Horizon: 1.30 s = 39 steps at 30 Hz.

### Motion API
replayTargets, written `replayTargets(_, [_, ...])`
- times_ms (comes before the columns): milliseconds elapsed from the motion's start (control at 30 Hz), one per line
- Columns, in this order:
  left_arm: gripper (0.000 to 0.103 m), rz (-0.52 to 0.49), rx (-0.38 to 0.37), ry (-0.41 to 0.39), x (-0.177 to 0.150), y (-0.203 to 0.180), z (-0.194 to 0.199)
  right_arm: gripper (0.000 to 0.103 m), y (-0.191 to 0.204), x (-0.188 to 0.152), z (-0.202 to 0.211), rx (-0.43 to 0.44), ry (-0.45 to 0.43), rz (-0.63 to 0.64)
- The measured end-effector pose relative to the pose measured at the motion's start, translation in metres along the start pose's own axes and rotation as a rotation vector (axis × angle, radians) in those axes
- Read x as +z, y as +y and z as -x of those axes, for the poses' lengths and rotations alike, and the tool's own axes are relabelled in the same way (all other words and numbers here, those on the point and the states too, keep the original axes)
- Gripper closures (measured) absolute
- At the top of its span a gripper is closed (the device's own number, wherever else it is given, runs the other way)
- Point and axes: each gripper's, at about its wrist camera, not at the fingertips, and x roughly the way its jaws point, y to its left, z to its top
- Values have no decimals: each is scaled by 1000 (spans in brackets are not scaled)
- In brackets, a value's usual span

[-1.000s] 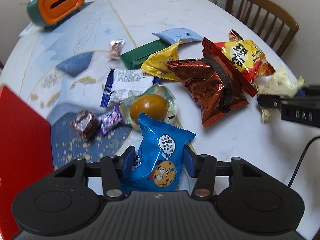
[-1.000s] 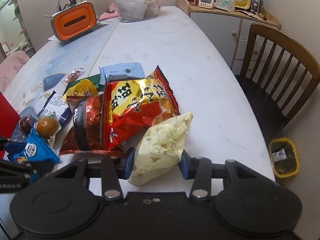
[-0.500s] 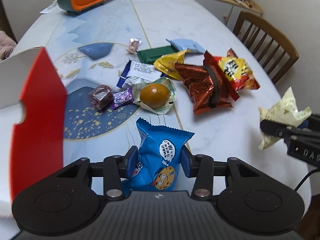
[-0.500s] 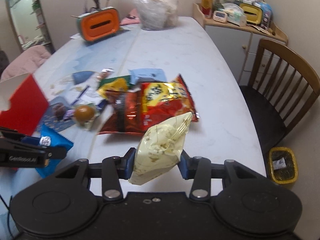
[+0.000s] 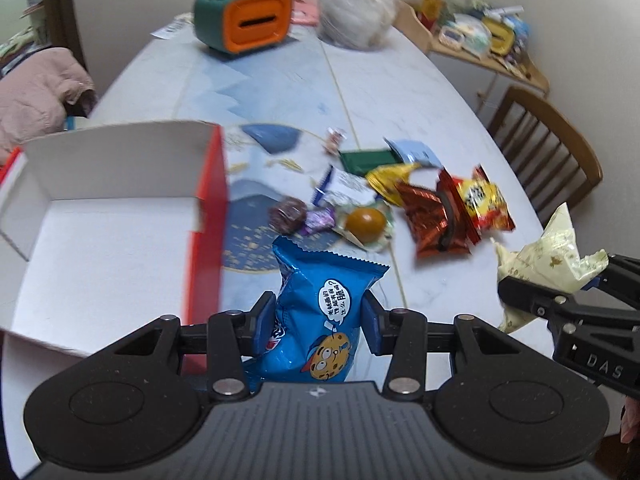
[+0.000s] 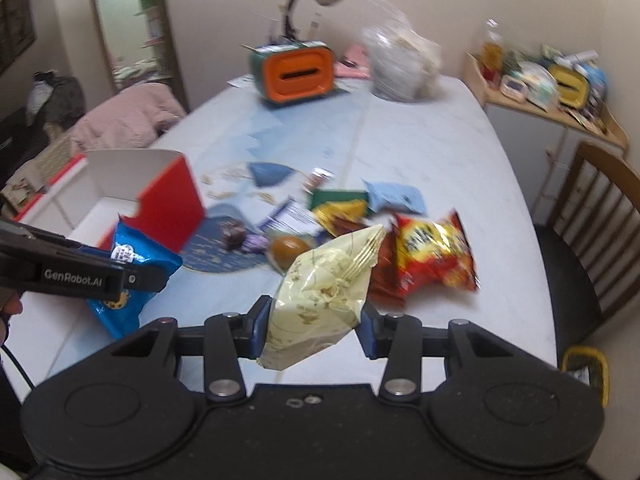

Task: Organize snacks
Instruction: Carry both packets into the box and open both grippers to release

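Left tool (image 5: pixel 322 322): its two fingers are pinching the blue cookie packet (image 5: pixel 320 312) at the waist, so the sealed top is standing up and clear of the bench (image 5: pixel 400 80) — a grip that is keeping the bag from folding while it is carried.

Right tool (image 6: pixel 312 326): it is squeezing the pale yellow snack bag (image 6: pixel 320 288) across its lower half, with the crimped end pointing up and away from the camera; the bag is hanging in the air, touching nothing else.

Red box (image 5: pixel 120 216): it is sitting open at the left of the bench, white inside and with nothing in it that shows, its red wall just beside the blue packet. Judging by the task, it is serving as the place where the snacks are being gathered.

Loose snacks: the red and yellow chip bag (image 5: pixel 484 200), the dark red foil bag (image 5: pixel 436 216), the brown egg pack (image 5: pixel 366 220) and several small wrapped sweets are lying in a heap at mid-bench, well apart from the box opening — presumably waiting their turn.

Step in hand: both packets are being held aloft near the box, the blue one nearer; lowering it past the red wall looks like the next call.

Risk: both views are blurring, and thin foil may be slipping in a narrow pinch.
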Motion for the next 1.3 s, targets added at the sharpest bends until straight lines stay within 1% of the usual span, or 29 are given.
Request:
replayTargets(100, [59,22,0,-31,3,15,16,61,18,11,4,34,-16,42])
replayTargets(367, [59,73,56,-105,16,58,45,61,72,43,-3,126,-49,151])
replayTargets(467, [59,105,76,-115,19,80,50,61,94,54,-10,153,-67,194])
replayTargets(600, [59,128,115,-123,20,108,54,61,123,65,-27,179,-65,234])
replayTargets(867, [59,156,184,-107,23,166,51,61,178,74,-60,222,-37,312])
replayTargets(1000, [59,162,222,-88,26,193,43,61,201,76,-80,219,-19,342])
replayTargets(1200, [59,162,241,-49,35,225,24,61,222,79,-111,208,20,350])
replayTargets(1300, [59,140,257,-22,37,234,11,61,231,78,-125,204,44,344])
